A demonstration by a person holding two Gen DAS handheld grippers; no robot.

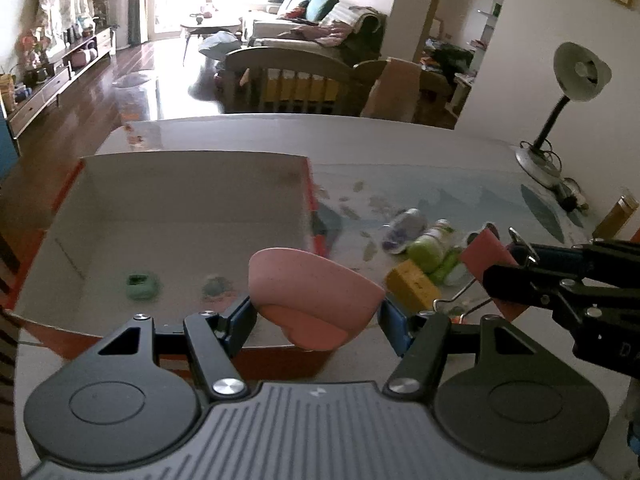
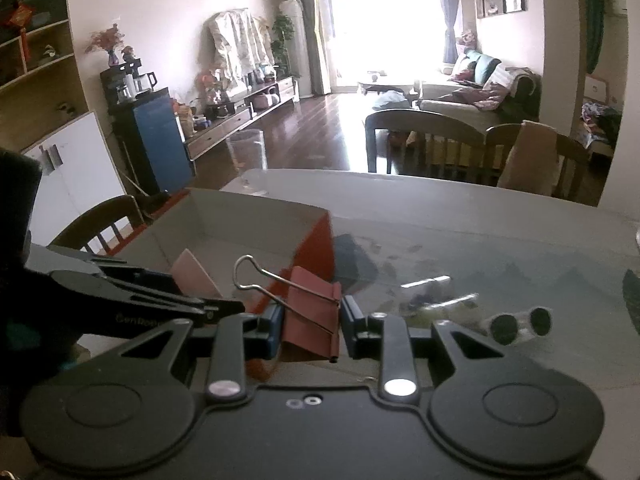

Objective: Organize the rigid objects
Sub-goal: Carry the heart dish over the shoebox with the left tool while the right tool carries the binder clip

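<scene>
On the living-room table [image 1: 440, 152], the open box [image 1: 192, 208] lies ahead of both grippers: the left gripper [image 1: 316, 312], nearer, clamps a pink bowl [image 1: 308, 288] over its near rim, while the right gripper [image 2: 312, 320] pinches a red binder clip [image 2: 312, 312] just beside the box's corner.
</scene>
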